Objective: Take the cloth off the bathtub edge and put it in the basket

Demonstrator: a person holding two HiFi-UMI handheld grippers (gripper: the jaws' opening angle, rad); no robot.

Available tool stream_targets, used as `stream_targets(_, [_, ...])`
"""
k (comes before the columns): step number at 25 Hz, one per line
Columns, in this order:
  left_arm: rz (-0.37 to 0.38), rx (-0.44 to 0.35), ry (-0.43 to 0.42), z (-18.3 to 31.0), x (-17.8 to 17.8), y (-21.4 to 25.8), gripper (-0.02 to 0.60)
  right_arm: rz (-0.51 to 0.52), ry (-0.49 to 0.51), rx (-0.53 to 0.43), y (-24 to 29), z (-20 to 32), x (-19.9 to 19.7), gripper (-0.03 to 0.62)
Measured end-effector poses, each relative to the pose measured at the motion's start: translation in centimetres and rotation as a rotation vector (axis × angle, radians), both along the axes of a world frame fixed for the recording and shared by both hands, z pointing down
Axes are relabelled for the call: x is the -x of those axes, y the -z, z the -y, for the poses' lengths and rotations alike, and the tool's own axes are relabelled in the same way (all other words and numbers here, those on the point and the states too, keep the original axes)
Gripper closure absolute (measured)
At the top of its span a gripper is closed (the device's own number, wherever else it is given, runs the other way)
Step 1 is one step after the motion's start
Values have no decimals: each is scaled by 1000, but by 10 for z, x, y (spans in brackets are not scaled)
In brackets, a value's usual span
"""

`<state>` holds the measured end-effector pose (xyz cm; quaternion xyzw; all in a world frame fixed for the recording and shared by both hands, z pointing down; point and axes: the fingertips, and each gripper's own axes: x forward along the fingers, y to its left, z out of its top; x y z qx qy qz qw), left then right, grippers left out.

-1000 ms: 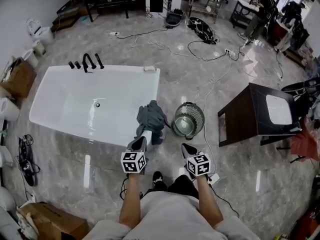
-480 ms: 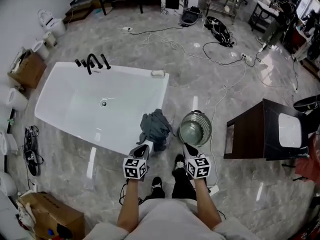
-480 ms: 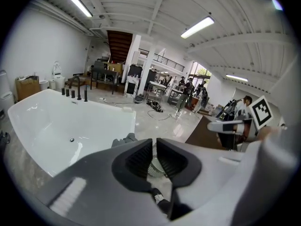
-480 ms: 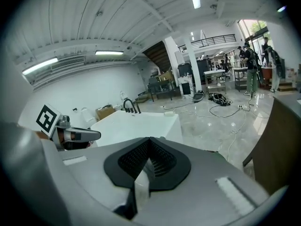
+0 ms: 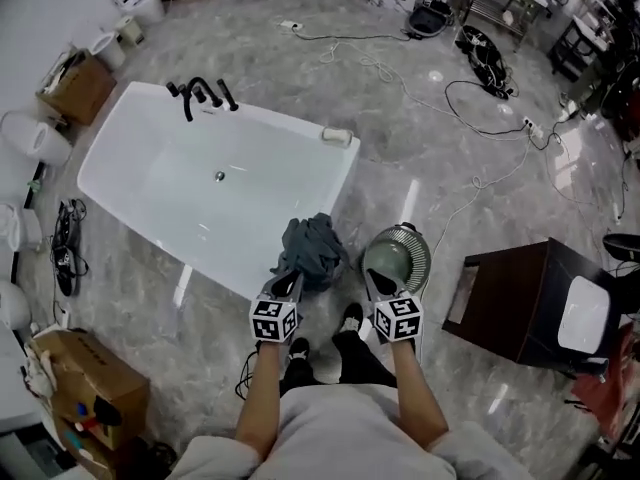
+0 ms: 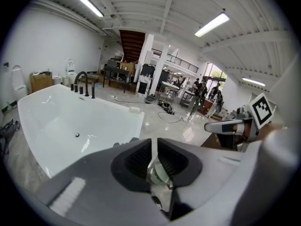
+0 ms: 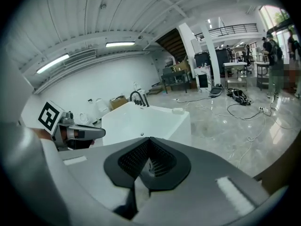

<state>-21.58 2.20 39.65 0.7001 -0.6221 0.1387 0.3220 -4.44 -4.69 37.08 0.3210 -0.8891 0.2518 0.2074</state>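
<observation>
Over the marble floor, outstretched left claw just opening, empty; right claw closed.

A smooth white bathtub gleams with a glossy finish. The crumpled grey-blue cloth looks soft and matt. A round wire-mesh metal basket shines dully. The polished grey marble floor is mirror-glossy. A brown cardboard box looks matt.

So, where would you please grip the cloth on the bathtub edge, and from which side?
I'd grip the bunched hump of the cloth where it drapes over the bathtub edge, coming from above on the near side; raised folds there suit a pinch.
</observation>
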Motion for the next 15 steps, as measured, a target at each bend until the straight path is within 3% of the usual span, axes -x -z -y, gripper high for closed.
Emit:
stream_targets(4, [-13, 45, 106, -19, 8, -20, 485, 55, 152, 95, -26, -4, 31, 591])
stream_targets(9, [-11, 72, 175, -29, 31, -68, 485, 78, 284, 127, -75, -1, 70, 588])
stream_targets(15, [-26, 49, 146, -28, 41, -114, 464, 78, 316, 145, -138, 4, 96, 545])
